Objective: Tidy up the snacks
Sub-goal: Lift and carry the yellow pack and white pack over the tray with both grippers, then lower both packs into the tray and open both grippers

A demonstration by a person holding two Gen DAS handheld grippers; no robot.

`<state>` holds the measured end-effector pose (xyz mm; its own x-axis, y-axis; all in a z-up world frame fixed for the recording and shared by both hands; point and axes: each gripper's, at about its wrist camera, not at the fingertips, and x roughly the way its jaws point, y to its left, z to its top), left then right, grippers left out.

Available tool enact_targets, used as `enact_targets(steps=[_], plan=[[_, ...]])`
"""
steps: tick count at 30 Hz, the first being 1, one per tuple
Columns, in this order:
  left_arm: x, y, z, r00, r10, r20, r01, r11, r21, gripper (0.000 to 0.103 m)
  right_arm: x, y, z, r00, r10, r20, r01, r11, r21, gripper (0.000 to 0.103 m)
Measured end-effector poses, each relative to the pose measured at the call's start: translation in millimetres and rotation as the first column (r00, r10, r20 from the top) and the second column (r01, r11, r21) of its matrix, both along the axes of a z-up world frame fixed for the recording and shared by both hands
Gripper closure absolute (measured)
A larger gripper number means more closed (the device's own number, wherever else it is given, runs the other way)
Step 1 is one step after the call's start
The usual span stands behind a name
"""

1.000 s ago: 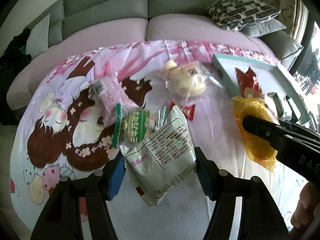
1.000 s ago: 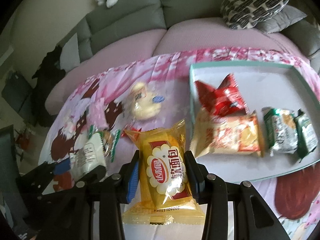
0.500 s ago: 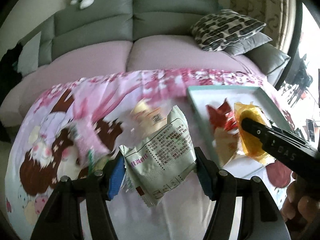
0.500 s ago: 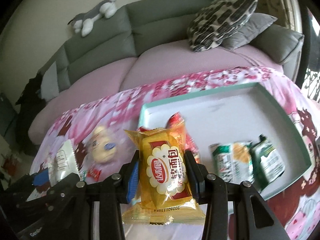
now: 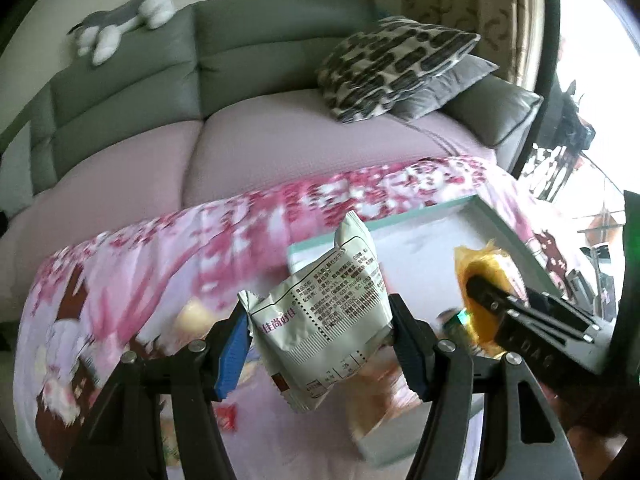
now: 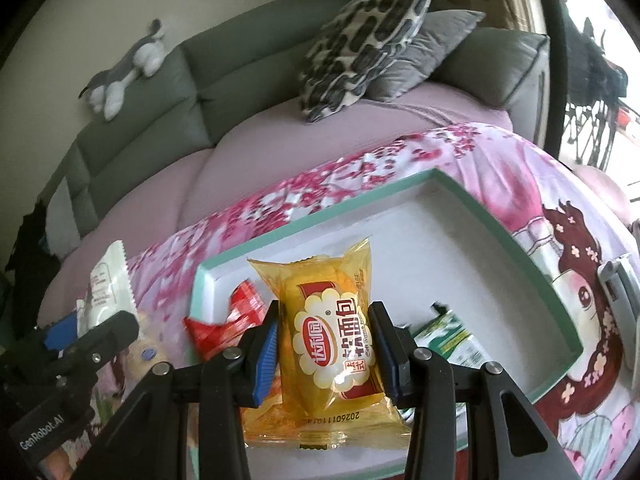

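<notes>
Behind everything I see a grey sofa (image 6: 248, 64) with a plush cat (image 6: 128, 68) along its backrest and a spotted cushion (image 6: 360, 40) leaning at its right end; in front of it a pink cartoon-print cloth (image 6: 520, 184) covers the surface. On the cloth lies a teal-rimmed white tray (image 6: 480, 208). My right gripper (image 6: 326, 354) pinches a yellow soft-bread packet (image 6: 332, 344) by its sides and holds it above the tray's near-left part. A red wrapper (image 6: 236, 316) lies by the tray's left edge, and a green-and-white packet (image 6: 452, 336) sits toward the near edge. My left gripper (image 5: 320, 344) clamps a white snack bag (image 5: 324, 312) printed with small text, holding it up over the tray's left rim, beside the right gripper.
</notes>
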<state>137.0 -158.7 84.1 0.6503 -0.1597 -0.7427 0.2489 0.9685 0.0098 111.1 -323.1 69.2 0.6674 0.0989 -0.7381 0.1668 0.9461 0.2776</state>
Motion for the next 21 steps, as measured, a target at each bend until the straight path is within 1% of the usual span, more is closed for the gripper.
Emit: enact_targets(steps=[3,6,9,11,15,21], plan=[[12.6,-14.9,-0.9,1.0,-0.015,-0.008,0.015,1.0,-0.003,0.037,9.1,-13.6,0.6,0.999,-0.044,-0.001,0.044,0.999,-0.011,0.058],[24.7,-31.6,-3.0,0.999,-0.044,-0.012,0.044,0.999,0.003,0.037,19.6,-25.4,-0.8,0.998,-0.065,-0.003,0.065,0.998,-0.006,0.058],[38.5,-45.9,-8.4,0.997,-0.07,-0.033,0.071,0.998,0.001,0.036,29.9,-34.6,-5.0,0.996,-0.093,-0.018,0.092,0.995,-0.031,0.058],[46.6,-54.5,-11.9,0.996,-0.081,-0.041,0.081,0.997,0.008,0.036,32.8,-39.2,-9.6,0.995,-0.099,-0.027,0.099,0.995,-0.022,0.058],[61.8,-67.1,-21.6,0.993,-0.093,-0.07,0.093,0.996,-0.011,0.035,37.4,-48.7,-17.5,0.992,-0.118,-0.039,0.117,0.993,-0.009,0.058],[68.1,-76.5,-33.2,0.991,-0.092,-0.094,0.091,0.996,-0.008,0.035,40.8,-55.6,-23.0,0.992,-0.12,-0.044,0.121,0.993,0.009,0.058]])
